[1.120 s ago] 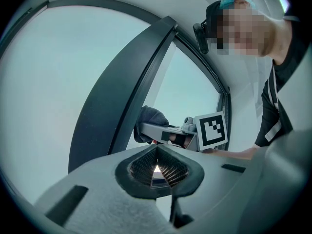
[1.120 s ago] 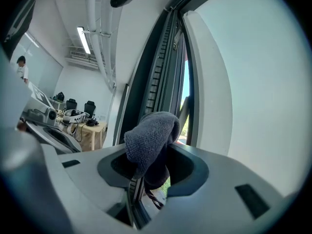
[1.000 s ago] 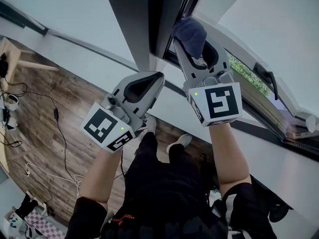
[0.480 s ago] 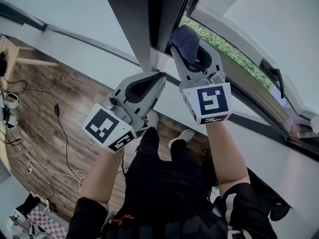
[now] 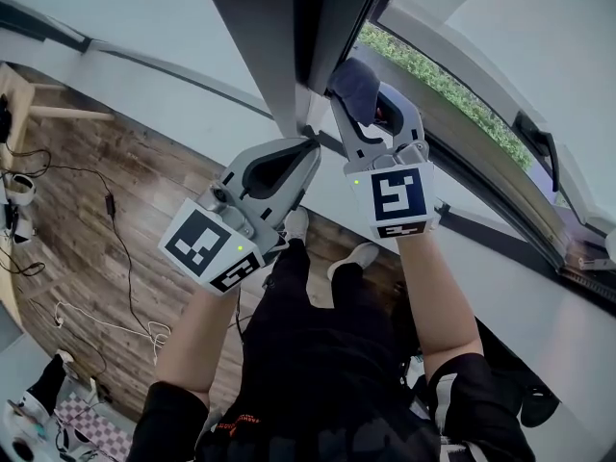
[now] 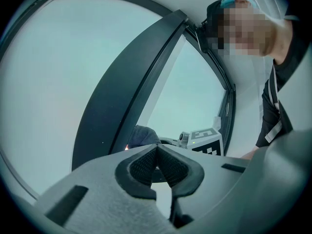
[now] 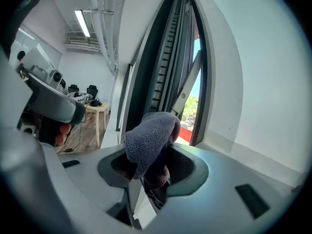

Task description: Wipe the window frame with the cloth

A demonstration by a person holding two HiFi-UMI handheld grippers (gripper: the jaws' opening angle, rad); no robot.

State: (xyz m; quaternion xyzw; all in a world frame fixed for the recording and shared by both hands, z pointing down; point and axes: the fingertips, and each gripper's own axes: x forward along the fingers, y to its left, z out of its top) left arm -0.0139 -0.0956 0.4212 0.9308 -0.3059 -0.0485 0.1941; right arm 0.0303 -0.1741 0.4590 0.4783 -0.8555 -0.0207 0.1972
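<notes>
Right gripper point(image 5: 364, 94) is up at the window frame point(image 5: 289, 27), jaws clamped on the cloth point(image 5: 351, 77). The right gripper view shows the cloth point(image 7: 148, 140) as 1 bunched grey-blue wad sticking out past the jaw tips, a good fold of it pinched between the pads. From the head view the wad sits at the edge of the dark upright, right by the gap where the window stands open. It looks like contact, but I can't confirm it. Left gripper point(image 5: 306, 152) is just beside and lower, tips near the same upright. Its own view has the 2 jaws closed tip to tip with nothing between them, so it's idle. I judge the step in hand to be the wipe stroke itself, with plenty of frame not yet covered. To do it well I'd lean the wad onto the frame face so only cloth touches, never the hard jaw tips, then run it along the upright in 1 steady line with even pressure. I'd hold the squeeze firm, since dragging could tug the cloth loose. The ribbed track point(image 7: 168, 57) inside the frame could snag the cloth, so I'd go slowly there and hold the left gripper clear of the path.
</notes>
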